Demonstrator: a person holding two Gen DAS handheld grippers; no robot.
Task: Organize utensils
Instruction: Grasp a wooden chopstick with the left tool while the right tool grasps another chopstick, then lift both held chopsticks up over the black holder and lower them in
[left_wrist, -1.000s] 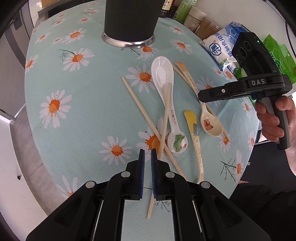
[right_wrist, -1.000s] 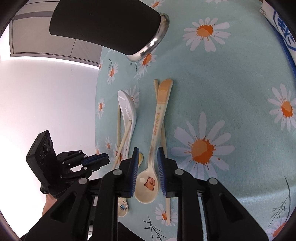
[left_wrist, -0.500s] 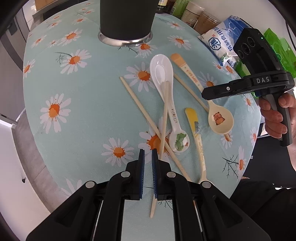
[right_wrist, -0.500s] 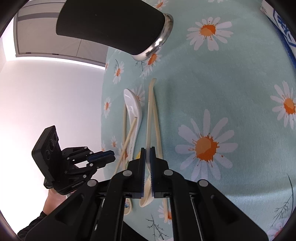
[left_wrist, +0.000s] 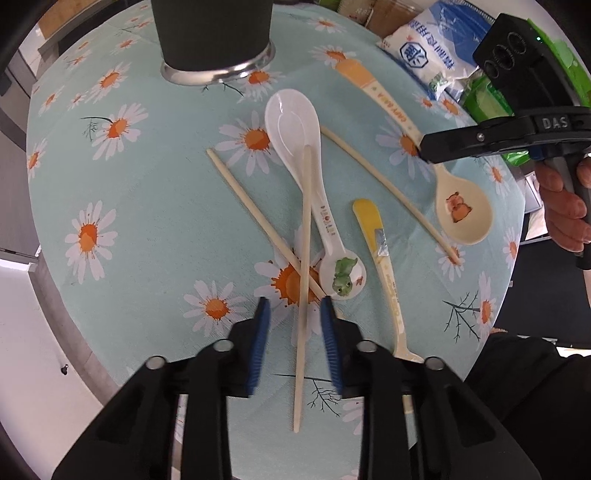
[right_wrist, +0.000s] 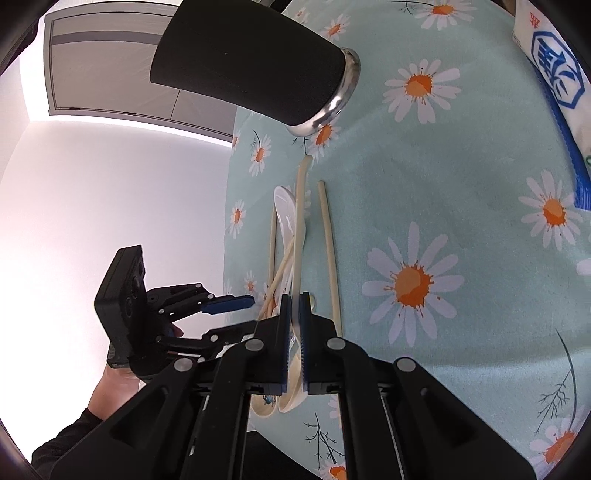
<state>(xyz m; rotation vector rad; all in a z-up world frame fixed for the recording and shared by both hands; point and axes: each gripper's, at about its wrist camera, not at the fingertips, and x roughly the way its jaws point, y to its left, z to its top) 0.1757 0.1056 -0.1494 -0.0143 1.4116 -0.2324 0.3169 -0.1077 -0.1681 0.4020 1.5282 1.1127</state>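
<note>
My left gripper is open low over the table, its blue pads either side of a chopstick that lies across a white frog spoon and a second chopstick. My right gripper is shut on the handle of the beige capybara spoon and holds it lifted off the cloth; it shows edge-on in the right wrist view. A third chopstick and a yellow-handled utensil lie on the cloth. The black holder cup stands at the far side.
The round table has a daisy cloth, and its front edge is close under my left gripper. Food packets and a green bag sit at the far right. The right gripper's body hangs over the right side.
My left gripper has opened and moved down around the chopstick. My right gripper shut on the capybara spoon and has lifted it, swinging it rightward off the third chopstick.
</note>
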